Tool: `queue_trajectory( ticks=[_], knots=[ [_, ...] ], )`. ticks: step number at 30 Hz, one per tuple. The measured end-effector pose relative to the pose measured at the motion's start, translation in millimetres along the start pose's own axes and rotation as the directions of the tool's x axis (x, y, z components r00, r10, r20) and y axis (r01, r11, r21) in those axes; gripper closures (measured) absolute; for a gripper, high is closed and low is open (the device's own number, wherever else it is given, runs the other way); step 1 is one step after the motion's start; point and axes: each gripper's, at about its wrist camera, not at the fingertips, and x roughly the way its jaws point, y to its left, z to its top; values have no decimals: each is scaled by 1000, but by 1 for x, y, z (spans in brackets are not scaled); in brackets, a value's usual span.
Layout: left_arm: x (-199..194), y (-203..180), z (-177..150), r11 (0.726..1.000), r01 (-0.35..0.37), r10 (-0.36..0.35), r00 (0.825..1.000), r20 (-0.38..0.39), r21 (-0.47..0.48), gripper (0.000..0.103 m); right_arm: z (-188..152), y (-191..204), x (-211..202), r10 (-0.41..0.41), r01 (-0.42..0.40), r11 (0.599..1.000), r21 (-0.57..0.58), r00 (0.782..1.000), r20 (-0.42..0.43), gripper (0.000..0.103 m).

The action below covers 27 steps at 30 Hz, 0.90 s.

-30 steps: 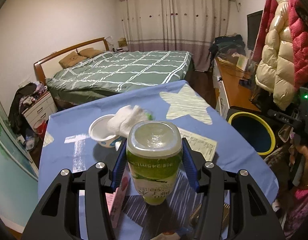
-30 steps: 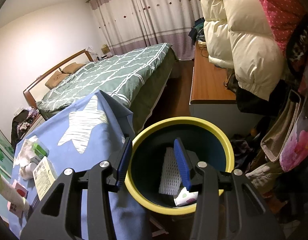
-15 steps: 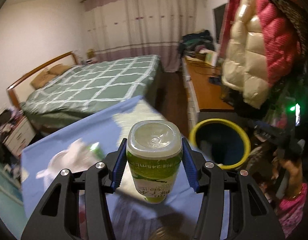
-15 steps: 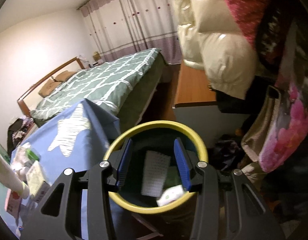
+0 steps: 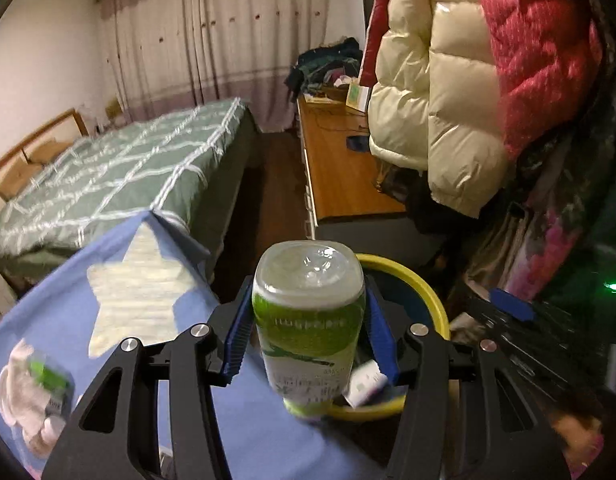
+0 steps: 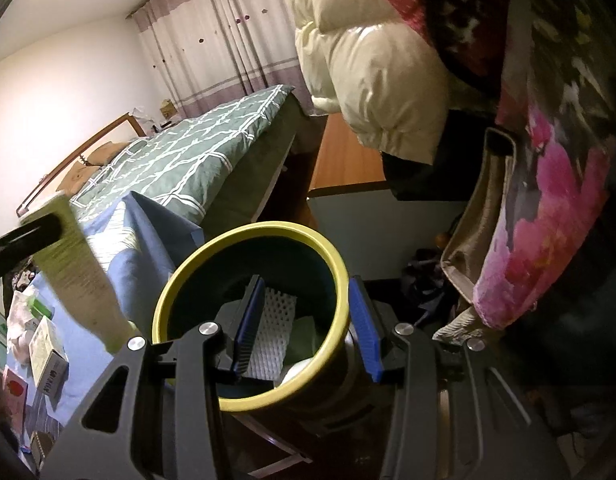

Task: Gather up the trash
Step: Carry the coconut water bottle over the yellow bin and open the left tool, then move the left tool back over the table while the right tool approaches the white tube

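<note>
Two grippers in view. Left gripper (image 5: 310, 338): jaws clamped on green-label bottle (image 5: 308, 320), base toward cam, cap end pointing down. Bottle sits over near edge of yellow-rim bin (image 5: 422, 292), at the edge of blue star-print bench (image 5: 107, 320). Right gripper (image 6: 305, 326): jaws apart, nothing between them but bin's rim; left pad inside the bin, right pad outside its wall. Bin (image 6: 247, 240) already holds white foam mesh sheet (image 6: 273, 330) + some white/green scraps. From right cam, bottle (image 6: 73, 264) is left of the jaws, tilted, motion-blurred. More trash on bench left of the jaws: small boxes (image 6: 47, 354), tissue wad (image 5: 23, 392). Bed (image 5: 107, 172) beyond.
</note>
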Motion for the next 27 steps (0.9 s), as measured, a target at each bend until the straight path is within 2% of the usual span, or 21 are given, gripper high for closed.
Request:
queue_trajectory(
  ticks=[4, 8, 10, 12, 14, 21, 23, 27],
  knots=[
    [35, -9, -4, 998, 55, -58, 995, -75, -44, 51, -2, -3, 0, 2, -2, 1000, 4, 1000, -7, 61],
    [60, -17, -15, 999, 28, -31, 991, -126, -27, 51, -1, -4, -1, 5, -5, 1000, 4, 1000, -7, 61],
    [68, -17, -20, 999, 28, -32, 986, -165, -26, 51, -1, -3, -2, 5, -5, 1000, 5, 1000, -6, 56],
    [65, -16, -22, 1000, 15, -18, 987, -157, -26, 42, -1, -2, -4, 1, -1, 1000, 3, 1000, 0, 54],
    [53, -13, -22, 1000, -4, 2, 992, -130, -18, 35, -1, -1, -5, -1, 1, 1000, 1, 1000, 1, 54],
    [-20, 20, -19, 998, -29, 25, 997, -71, -60, 33, -5, 14, -4, 18, -18, 999, -29, 1000, -16, 54],
    [-54, 38, -25, 995, -60, 58, 998, -37, -82, 29, -8, 27, -3, 38, -40, 998, -56, 999, -32, 54],
    [-119, 76, -40, 980, -144, 148, 989, 19, -134, 28, -18, 57, -4, 86, -92, 988, -121, 995, -59, 54]
  ],
)
